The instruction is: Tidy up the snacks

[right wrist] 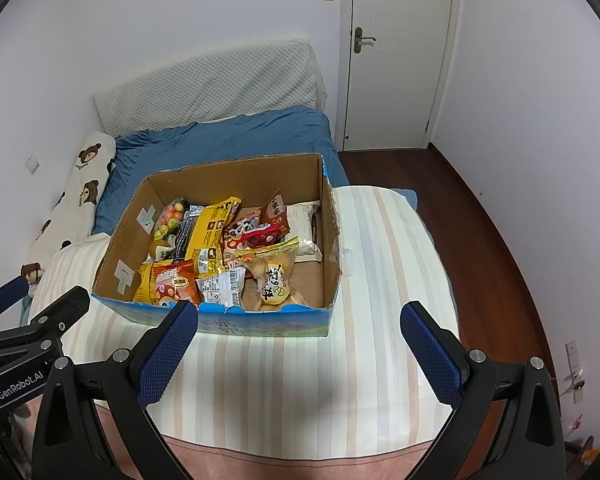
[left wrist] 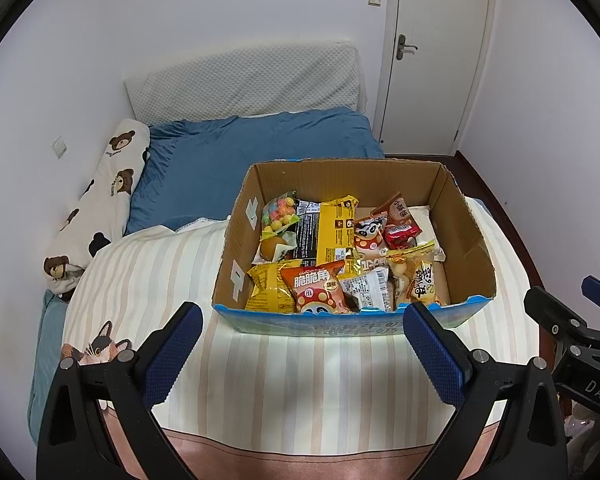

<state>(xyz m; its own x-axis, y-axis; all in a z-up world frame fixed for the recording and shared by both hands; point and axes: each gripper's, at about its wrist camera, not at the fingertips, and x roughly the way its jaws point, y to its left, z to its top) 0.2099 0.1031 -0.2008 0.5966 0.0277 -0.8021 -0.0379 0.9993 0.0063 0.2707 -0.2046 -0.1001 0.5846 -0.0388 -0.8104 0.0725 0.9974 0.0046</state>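
An open cardboard box [left wrist: 466, 240] [right wrist: 330, 248] with a blue printed front stands on the striped bedding. Inside lie several snack packets: a tall yellow bag [left wrist: 334, 228] [right wrist: 206, 236], an orange-red bag [left wrist: 318, 286] [right wrist: 174, 282], a white barcode packet [left wrist: 370, 288] [right wrist: 222, 286], a red wrapped sweet [left wrist: 400, 234] and a clear bag of round cakes [right wrist: 274, 280]. My left gripper [left wrist: 302, 346] hovers open just short of the box front, nothing between its blue pads. My right gripper [right wrist: 298, 344] is open too, before the box's right front corner.
The box rests on a striped quilt [left wrist: 300, 376] [right wrist: 380, 280] on a bed with a blue cover [left wrist: 228, 160] and a bear-print pillow [left wrist: 100, 200]. A closed white door [right wrist: 396, 52] and dark wood floor [right wrist: 480, 240] lie to the right.
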